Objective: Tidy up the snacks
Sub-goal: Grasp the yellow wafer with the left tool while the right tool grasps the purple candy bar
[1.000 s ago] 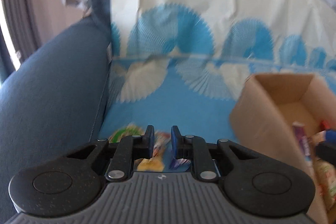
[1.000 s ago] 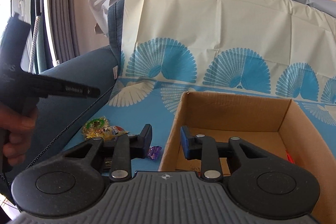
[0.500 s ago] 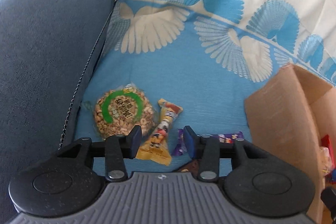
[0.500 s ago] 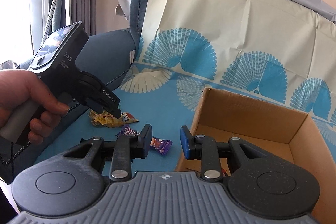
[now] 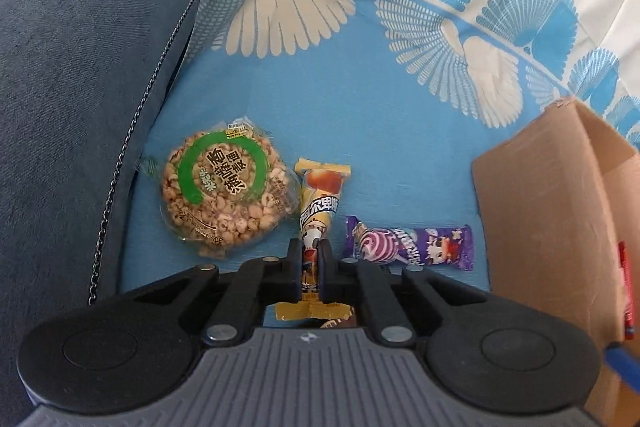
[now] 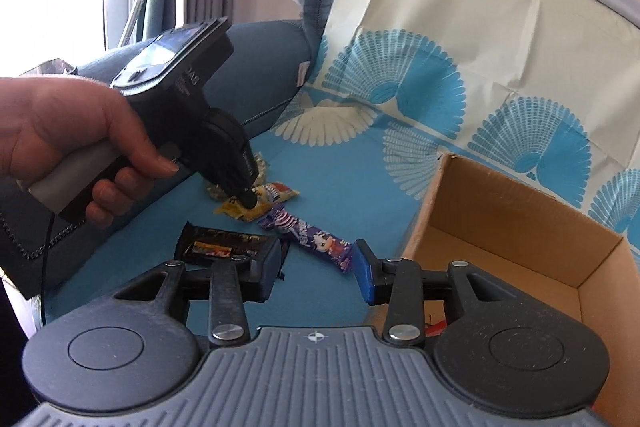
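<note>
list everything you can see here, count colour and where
puffed grain cake: 1, tan with green ring, on the cover by the armrest
yellow snack packet: 1, yellow, right of the cake, pinched
purple candy bar: 1, purple, right of the packet
dark snack bar: 1, black, nearest the right gripper
cardboard box: 1, brown, open, far right
sofa cover: 1, blue with cream fans
armrest: 1, dark blue
left gripper: 1, black, shut on the packet
right gripper: 1, black, open, empty
hand: 1, holding the left gripper

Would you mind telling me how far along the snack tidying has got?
Partly done: a red packet already sits inside the cardboard box. In hand: the left gripper is shut on the yellow snack packet. The right gripper is open and empty. Still on the sofa: the round puffed-grain pack, purple candy bar and dark bar.
</note>
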`<state>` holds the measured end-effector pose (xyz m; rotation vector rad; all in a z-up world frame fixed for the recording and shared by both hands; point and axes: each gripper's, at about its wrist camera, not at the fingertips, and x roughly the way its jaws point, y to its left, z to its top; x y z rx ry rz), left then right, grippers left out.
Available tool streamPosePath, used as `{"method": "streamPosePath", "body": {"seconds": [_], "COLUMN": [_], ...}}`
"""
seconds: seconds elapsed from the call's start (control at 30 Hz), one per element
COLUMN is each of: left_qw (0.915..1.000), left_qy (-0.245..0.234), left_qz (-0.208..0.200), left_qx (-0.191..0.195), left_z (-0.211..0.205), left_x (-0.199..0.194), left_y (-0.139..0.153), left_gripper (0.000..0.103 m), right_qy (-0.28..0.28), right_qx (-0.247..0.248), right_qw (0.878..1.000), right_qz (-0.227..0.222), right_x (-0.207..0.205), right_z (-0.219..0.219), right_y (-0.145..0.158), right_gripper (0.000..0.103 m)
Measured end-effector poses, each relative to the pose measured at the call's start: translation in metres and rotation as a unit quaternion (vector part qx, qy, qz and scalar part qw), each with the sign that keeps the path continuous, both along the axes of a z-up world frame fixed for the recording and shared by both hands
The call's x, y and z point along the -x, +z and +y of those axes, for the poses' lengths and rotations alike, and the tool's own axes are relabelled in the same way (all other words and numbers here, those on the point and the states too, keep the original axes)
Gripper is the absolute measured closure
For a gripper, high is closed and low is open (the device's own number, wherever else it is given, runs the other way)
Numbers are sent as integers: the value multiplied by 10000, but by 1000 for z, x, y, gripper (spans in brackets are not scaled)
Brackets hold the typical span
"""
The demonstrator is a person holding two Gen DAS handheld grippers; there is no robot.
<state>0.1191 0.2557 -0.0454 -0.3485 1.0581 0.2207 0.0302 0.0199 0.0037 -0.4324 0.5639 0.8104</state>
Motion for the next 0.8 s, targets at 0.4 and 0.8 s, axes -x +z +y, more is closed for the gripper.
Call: {"method": "streamPosePath", "body": {"seconds": [0.4, 0.8], "left_qw": [9982, 9959], "left_qy": [352, 385], "left_qz": [-223, -308], "left_qx": [429, 757], "left_z": [21, 34], "left_x": [15, 15], "left_y": [14, 15], "left_gripper": [97, 97], "right_qy": [-64, -125], "right_qx": [1491, 2243], "right_qw": [9884, 9684], "right_qz": [274, 1088], "right_x": [-63, -121], "right_z": [126, 163], "right_y": [-17, -79], "right_gripper": [55, 37]}}
